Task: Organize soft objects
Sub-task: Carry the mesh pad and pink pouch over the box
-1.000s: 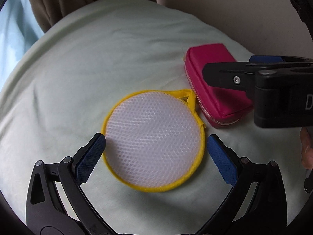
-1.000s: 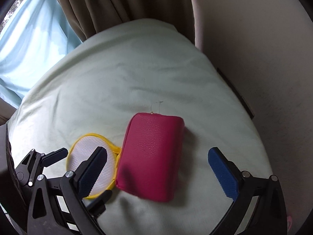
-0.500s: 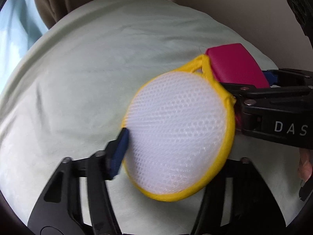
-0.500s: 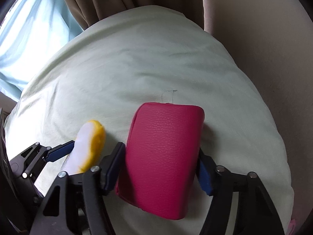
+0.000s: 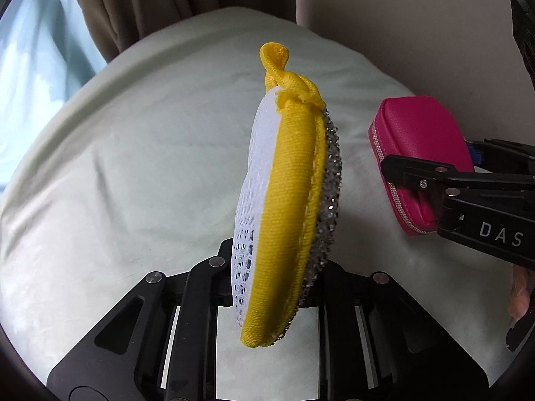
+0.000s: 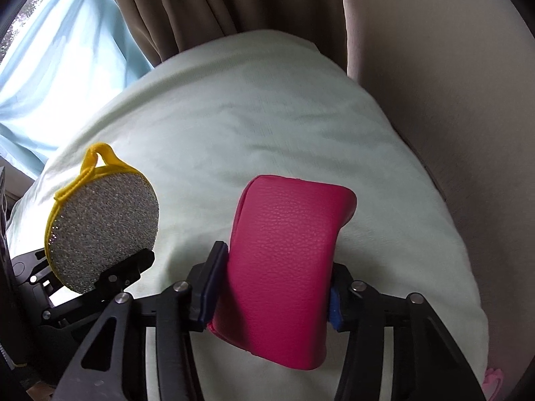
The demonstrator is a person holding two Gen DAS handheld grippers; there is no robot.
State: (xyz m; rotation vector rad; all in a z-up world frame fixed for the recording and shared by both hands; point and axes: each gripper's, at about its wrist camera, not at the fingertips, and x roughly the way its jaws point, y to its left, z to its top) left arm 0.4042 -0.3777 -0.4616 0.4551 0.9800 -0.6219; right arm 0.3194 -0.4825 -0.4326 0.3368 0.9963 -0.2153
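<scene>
My left gripper [image 5: 277, 277] is shut on a round scrub pad [image 5: 287, 200] and holds it on edge above the pale green cushion [image 5: 150, 167]. The pad has a yellow rim and loop, white mesh on one face and glittery grey on the other [image 6: 103, 230]. In the right wrist view my right gripper [image 6: 271, 287] has its blue pads [image 6: 210, 284] pressed on both sides of a pink leather pouch [image 6: 284, 260]. Its jaws are closing and the pouch bows between them. The left wrist view shows the pouch [image 5: 421, 147] lifted at the right.
The cushion [image 6: 250, 117] fills the middle of both views. Brown curtains [image 6: 217, 6] and a light blue sheer [image 6: 60, 67] hang behind it, and a beige wall [image 6: 434, 67] stands to the right. A small pink thing [image 6: 491, 381] shows at the bottom right edge.
Both grippers were open around their objects lying on the cushion. They have closed on them; the pad has turned up on edge and the pouch has risen off the cushion.
</scene>
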